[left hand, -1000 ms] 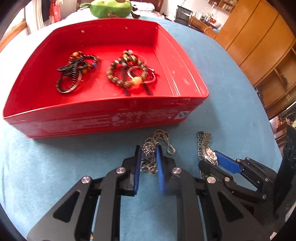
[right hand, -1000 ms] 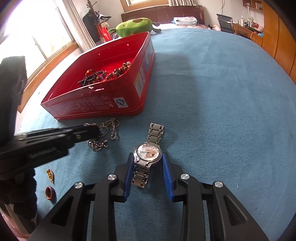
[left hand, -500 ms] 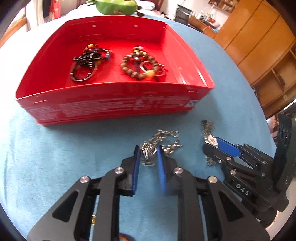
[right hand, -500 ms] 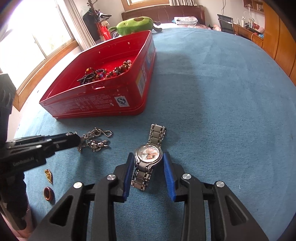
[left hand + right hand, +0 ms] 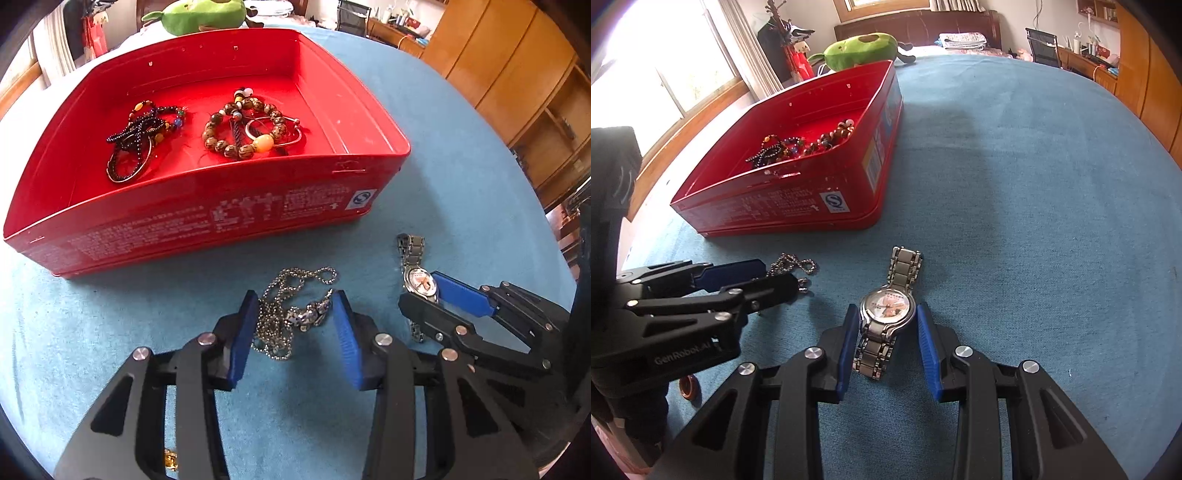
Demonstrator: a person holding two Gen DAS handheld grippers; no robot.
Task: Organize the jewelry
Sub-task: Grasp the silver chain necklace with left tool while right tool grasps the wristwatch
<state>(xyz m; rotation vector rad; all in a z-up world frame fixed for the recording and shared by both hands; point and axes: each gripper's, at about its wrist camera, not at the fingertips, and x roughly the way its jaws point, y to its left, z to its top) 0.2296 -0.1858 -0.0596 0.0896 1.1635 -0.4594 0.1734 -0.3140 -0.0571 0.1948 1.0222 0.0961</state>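
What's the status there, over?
Left claw just opened, chain loose between. Right claw open around watch. Path to red tin clear.

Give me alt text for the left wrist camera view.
The open left gripper straddles a silver chain necklace lying on blue cloth, its jaws just widened. Behind sits a red tin holding beaded bracelets.

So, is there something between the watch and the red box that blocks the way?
Nothing visible lies on the cloth between the watch and the red box. Only the box's near wall stands there, so the watch must go over it. The right gripper straddles the watch, jaws open.
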